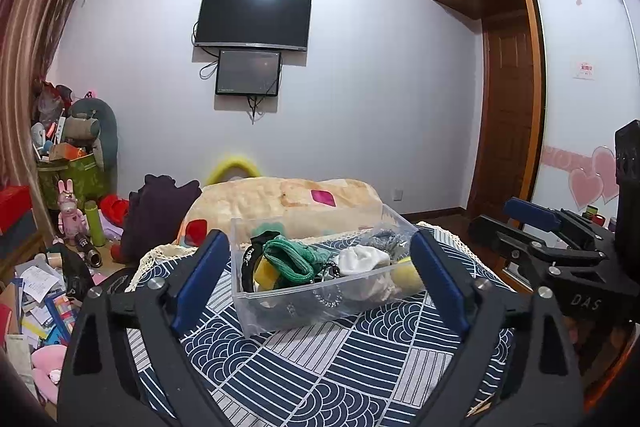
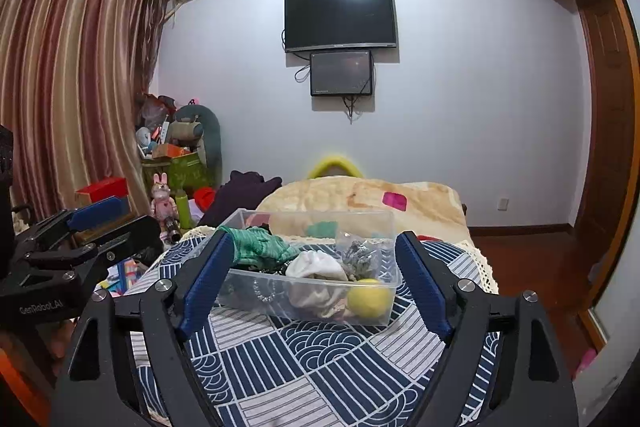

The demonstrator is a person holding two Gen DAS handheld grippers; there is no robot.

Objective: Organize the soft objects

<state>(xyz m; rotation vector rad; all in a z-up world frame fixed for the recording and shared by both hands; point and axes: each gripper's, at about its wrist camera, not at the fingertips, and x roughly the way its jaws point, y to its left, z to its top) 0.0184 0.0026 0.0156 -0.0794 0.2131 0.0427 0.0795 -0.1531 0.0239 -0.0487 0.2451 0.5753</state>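
A clear plastic bin (image 1: 280, 311) (image 2: 384, 311) stands on the blue-and-white patterned cloth (image 1: 320, 367) (image 2: 320, 359). In it lie a green knit piece (image 1: 288, 259) (image 2: 256, 245), a white cloth (image 1: 362, 259) (image 2: 316, 263), a yellow ball (image 2: 368, 297) (image 1: 408, 273), a yellow sponge (image 1: 265, 274), a grey piece (image 1: 382, 237) (image 2: 358, 255) and a black band (image 1: 249, 261). My left gripper (image 1: 320, 281) is open and empty in front of the bin. My right gripper (image 2: 312, 285) is open and empty in front of the bin; it also shows in the left wrist view (image 1: 536, 223).
A beige blanket (image 1: 280, 203) (image 2: 360, 195) and a dark purple garment (image 1: 156, 215) (image 2: 244, 195) lie beyond the bin. Toys, boxes and papers clutter the floor at left (image 1: 52, 267) (image 2: 168, 187). A wardrobe and door stand at right (image 1: 508, 107).
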